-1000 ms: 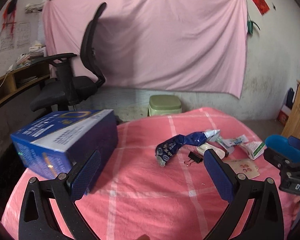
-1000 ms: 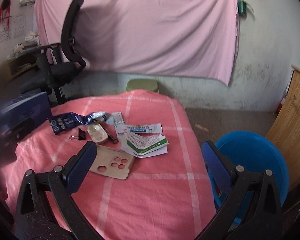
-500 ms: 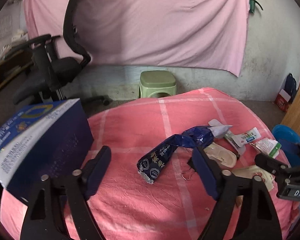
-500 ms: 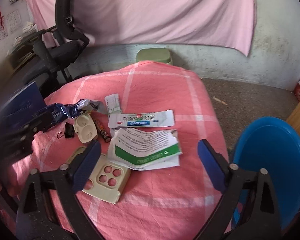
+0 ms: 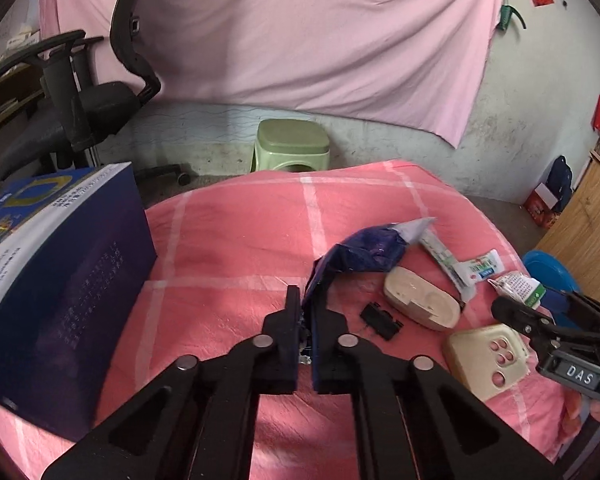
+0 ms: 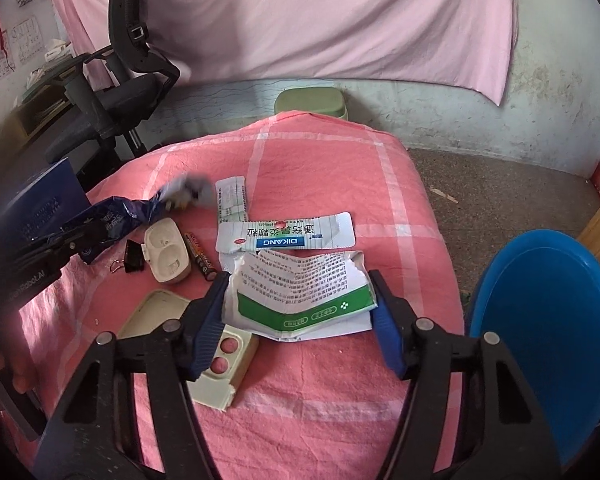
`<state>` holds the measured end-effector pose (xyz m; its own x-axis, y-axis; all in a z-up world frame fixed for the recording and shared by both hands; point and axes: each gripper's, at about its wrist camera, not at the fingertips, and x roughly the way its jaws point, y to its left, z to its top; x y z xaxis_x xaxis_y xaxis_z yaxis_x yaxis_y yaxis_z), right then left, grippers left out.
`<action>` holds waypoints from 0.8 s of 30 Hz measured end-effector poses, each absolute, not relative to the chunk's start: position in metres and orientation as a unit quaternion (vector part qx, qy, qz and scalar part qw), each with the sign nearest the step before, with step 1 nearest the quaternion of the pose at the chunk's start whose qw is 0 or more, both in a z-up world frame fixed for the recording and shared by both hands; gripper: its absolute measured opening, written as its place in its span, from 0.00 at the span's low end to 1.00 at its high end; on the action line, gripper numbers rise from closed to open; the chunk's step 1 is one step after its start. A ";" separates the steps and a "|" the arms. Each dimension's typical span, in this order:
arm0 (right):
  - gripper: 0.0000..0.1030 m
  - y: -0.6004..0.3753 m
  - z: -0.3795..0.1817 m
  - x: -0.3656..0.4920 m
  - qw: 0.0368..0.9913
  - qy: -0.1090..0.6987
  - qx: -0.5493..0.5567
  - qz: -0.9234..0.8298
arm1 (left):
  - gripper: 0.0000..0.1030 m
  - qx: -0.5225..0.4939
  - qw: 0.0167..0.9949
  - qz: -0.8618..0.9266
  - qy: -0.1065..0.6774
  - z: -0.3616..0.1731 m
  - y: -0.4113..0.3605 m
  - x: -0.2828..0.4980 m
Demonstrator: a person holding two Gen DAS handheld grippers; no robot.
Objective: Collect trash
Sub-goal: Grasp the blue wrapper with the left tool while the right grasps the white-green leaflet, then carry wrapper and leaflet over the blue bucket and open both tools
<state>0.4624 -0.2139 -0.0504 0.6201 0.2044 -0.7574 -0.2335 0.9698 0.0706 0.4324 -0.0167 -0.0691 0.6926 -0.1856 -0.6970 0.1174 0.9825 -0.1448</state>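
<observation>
Left wrist view: left gripper (image 5: 306, 320) jaws clamp the wrapper (image 5: 360, 258), which trails away rightward; right gripper (image 6: 298, 308) jaws straddle the torn packet (image 6: 300, 292), apart, beside the bin (image 6: 548, 320).

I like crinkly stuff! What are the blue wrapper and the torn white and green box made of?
The blue wrapper looks like thin plastic foil: it is shiny, creased and silvery at its torn end. The left gripper pinches it. The torn box looks like thin matte cardboard or paper: it has ragged white edges, flat printing and lies between the right gripper jaws.
</observation>
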 end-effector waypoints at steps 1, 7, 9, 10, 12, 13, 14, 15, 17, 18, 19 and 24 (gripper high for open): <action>0.78 -0.214 -0.050 0.460 0.901 0.416 -0.018 0.121 | 0.01 -0.043 0.920 -0.084 0.379 -0.068 -0.018 0.429; 0.77 -0.222 -0.044 0.438 0.907 0.404 -0.017 0.116 | 0.00 -0.052 0.933 -0.088 0.345 -0.057 -0.019 0.395; 0.77 -0.225 -0.040 0.424 0.913 0.391 -0.016 0.114 | 0.00 -0.059 0.936 -0.093 0.334 -0.053 -0.017 0.379; 0.77 -0.226 -0.037 0.418 0.916 0.384 -0.016 0.114 | 0.00 -0.061 0.939 -0.094 0.327 -0.051 -0.017 0.371; 0.77 -0.228 -0.028 0.400 0.927 0.356 -0.016 0.116 | 0.00 -0.069 0.942 -0.101 0.312 -0.045 -0.019 0.357; 0.77 -0.230 -0.024 0.391 0.932 0.342 -0.016 0.117 | 0.00 -0.075 0.946 -0.104 0.299 -0.040 -0.021 0.348; 0.77 -0.232 -0.018 0.379 0.939 0.324 -0.017 0.117 | 0.00 -0.079 0.948 -0.109 0.288 -0.034 -0.023 0.342; 0.77 -0.235 -0.014 0.369 0.944 0.307 -0.018 0.117 | 0.00 -0.085 0.950 -0.116 0.277 -0.028 -0.025 0.336; 0.77 -0.239 -0.003 0.352 0.954 0.276 -0.019 0.114 | 0.00 -0.095 0.953 -0.130 0.258 -0.016 -0.032 0.326; 0.77 -0.242 0.003 0.345 0.959 0.260 -0.020 0.113 | 0.00 -0.096 0.955 -0.133 0.249 -0.009 -0.034 0.323; 0.77 -0.244 0.008 0.339 0.962 0.249 -0.020 0.111 | 0.00 -0.096 0.957 -0.138 0.235 -0.002 -0.040 0.318; 0.77 -0.267 0.043 0.309 0.980 0.177 -0.016 0.091 | 0.00 -0.092 0.964 -0.163 0.186 0.031 -0.072 0.301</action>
<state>0.3092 -0.2673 0.0426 0.9203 0.1733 -0.3507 -0.1848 0.9828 0.0006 0.3015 -0.0725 0.0309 0.8772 -0.3497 -0.3290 0.2809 0.9295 -0.2389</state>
